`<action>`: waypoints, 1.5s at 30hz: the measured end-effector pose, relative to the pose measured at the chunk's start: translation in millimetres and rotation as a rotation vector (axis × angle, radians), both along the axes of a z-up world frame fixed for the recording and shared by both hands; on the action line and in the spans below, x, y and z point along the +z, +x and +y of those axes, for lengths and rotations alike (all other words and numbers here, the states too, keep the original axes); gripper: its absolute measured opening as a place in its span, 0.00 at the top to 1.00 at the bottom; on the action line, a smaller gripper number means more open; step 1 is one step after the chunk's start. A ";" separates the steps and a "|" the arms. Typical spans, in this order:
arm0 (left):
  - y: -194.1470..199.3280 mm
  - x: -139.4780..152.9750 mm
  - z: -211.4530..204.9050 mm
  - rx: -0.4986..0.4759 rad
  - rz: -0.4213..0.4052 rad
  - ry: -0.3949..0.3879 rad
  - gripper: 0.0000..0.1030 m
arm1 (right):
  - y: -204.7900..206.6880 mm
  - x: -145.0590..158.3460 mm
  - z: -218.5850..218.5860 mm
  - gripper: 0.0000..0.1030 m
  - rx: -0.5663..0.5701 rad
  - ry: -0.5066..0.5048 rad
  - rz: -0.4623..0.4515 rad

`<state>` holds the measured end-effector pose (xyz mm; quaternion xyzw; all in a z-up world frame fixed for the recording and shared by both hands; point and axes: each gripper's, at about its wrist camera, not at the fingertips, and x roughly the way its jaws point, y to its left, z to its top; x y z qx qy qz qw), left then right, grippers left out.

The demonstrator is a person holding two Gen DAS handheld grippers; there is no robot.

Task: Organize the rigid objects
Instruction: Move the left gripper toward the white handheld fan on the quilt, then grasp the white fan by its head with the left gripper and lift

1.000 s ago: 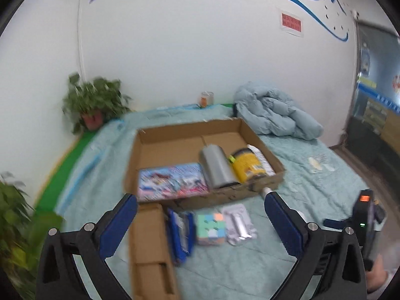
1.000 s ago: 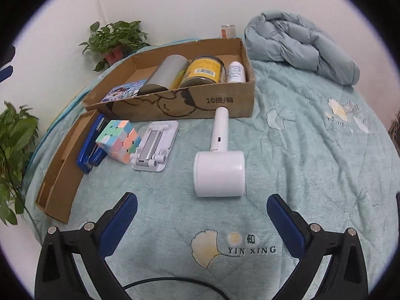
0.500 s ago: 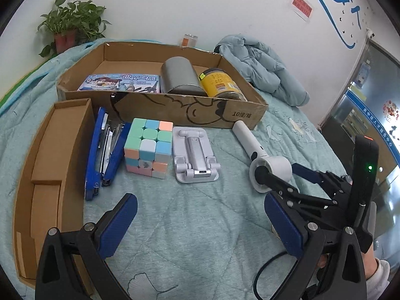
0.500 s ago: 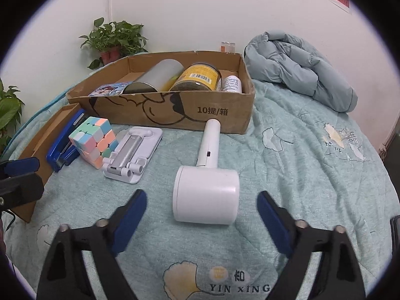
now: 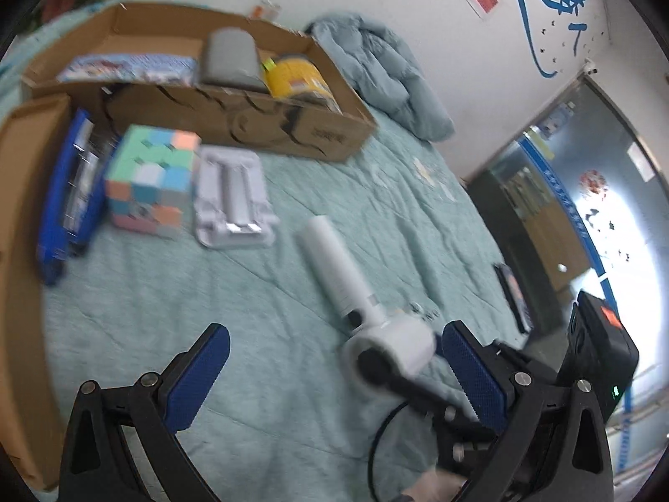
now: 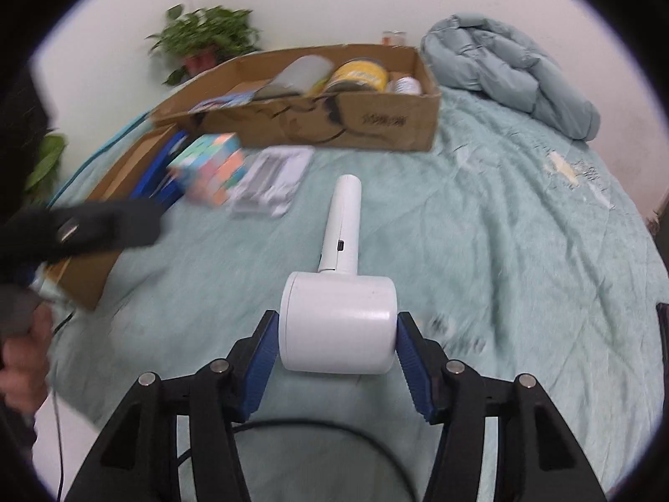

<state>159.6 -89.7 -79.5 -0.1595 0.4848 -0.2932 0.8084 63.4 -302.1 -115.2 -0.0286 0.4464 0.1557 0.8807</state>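
A white lint roller (image 6: 338, 326) lies on the teal bedspread, its handle pointing toward the cardboard box (image 6: 376, 121). My right gripper (image 6: 334, 359) is shut on the roller's cylindrical head, one blue pad on each end. In the left wrist view the roller (image 5: 359, 301) lies right of centre with the right gripper's finger against its head. My left gripper (image 5: 334, 376) is open and empty above the bedspread. A pastel puzzle cube (image 5: 150, 180), a white phone stand (image 5: 232, 196) and a blue stapler (image 5: 71, 192) lie in front of the box (image 5: 234, 117).
The box holds a picture book (image 5: 125, 67), a grey cylinder (image 5: 228, 58) and a yellow can (image 5: 297, 79). A shallow cardboard lid (image 5: 21, 209) lies at the left. A folded blue-grey duvet (image 6: 514, 71) lies at the back right. A potted plant (image 6: 205, 42) stands behind the box.
My right gripper has moved forward and closed on the lint roller's head. My left gripper has swung right and lower, so the roller now sits close before it.
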 end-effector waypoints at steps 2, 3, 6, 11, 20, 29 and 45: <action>3.1 -8.2 -9.3 -0.035 0.040 -0.019 0.02 | -8.2 4.4 0.9 0.41 0.046 0.079 0.026; 6.0 -13.2 -13.1 -0.048 0.063 -0.029 0.02 | -11.4 7.5 1.2 0.33 0.069 0.124 0.036; 16.7 -25.9 -18.0 -0.063 0.133 -0.083 0.07 | -15.8 14.1 1.3 0.21 0.084 0.163 0.009; 35.5 -39.8 -28.6 -0.085 0.183 -0.102 0.27 | -12.5 9.5 1.6 0.21 0.059 0.166 0.021; 52.5 -65.1 -56.3 -0.124 0.261 -0.083 0.61 | -4.8 -5.9 8.1 0.38 -0.008 0.096 0.019; 59.2 -71.6 -55.8 -0.126 0.260 -0.084 0.65 | 0.6 -15.7 6.1 0.41 -0.024 0.110 0.040; 61.7 -27.1 -46.8 -0.118 0.153 -0.056 0.69 | 8.0 -0.5 9.5 0.42 -0.018 0.142 -0.002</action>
